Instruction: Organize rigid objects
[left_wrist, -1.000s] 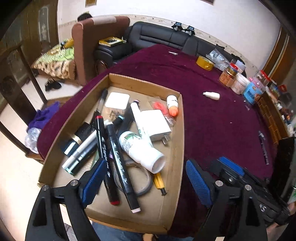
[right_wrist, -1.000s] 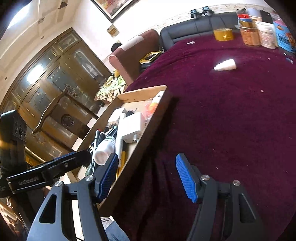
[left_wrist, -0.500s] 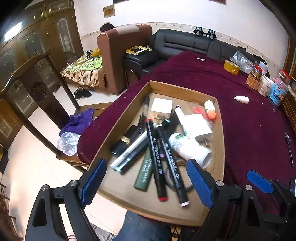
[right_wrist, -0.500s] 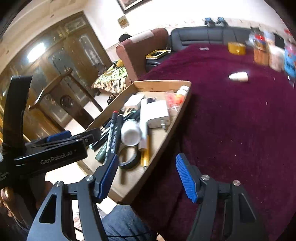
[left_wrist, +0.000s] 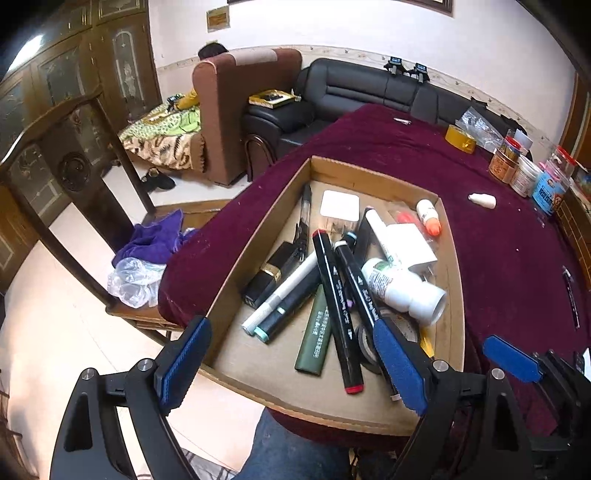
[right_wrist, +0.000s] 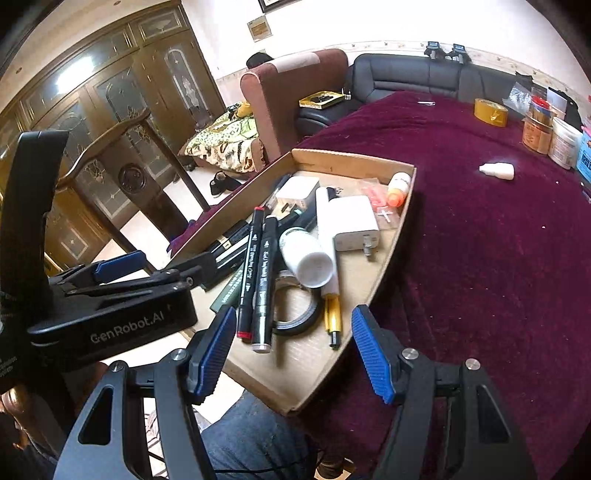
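Observation:
A shallow cardboard tray (left_wrist: 454, 295) (right_wrist: 373, 284) lies on the maroon tablecloth, at the table's near edge. It holds several markers (left_wrist: 334, 306) (right_wrist: 251, 273), a white bottle lying on its side (left_wrist: 402, 288) (right_wrist: 304, 256), a white charger (right_wrist: 356, 223), a tape ring (right_wrist: 295, 319) and an orange-tipped bottle (left_wrist: 428, 218). My left gripper (left_wrist: 291, 362) is open and empty, hovering over the tray's near end. My right gripper (right_wrist: 295, 350) is open and empty, over the tray's near right corner. A small white bottle (left_wrist: 482, 200) (right_wrist: 496, 171) lies alone on the cloth.
Jars and containers (left_wrist: 524, 175) and a yellow tape roll (left_wrist: 460, 137) stand at the table's far right. A wooden chair (left_wrist: 74, 177) with a purple cloth stands left of the table. A brown armchair (left_wrist: 236, 110) and black sofa lie beyond.
Both grippers have pulled back and up from the tray, so more of the room and tray show. The right gripper swung left toward the tray. Both stay open and empty.

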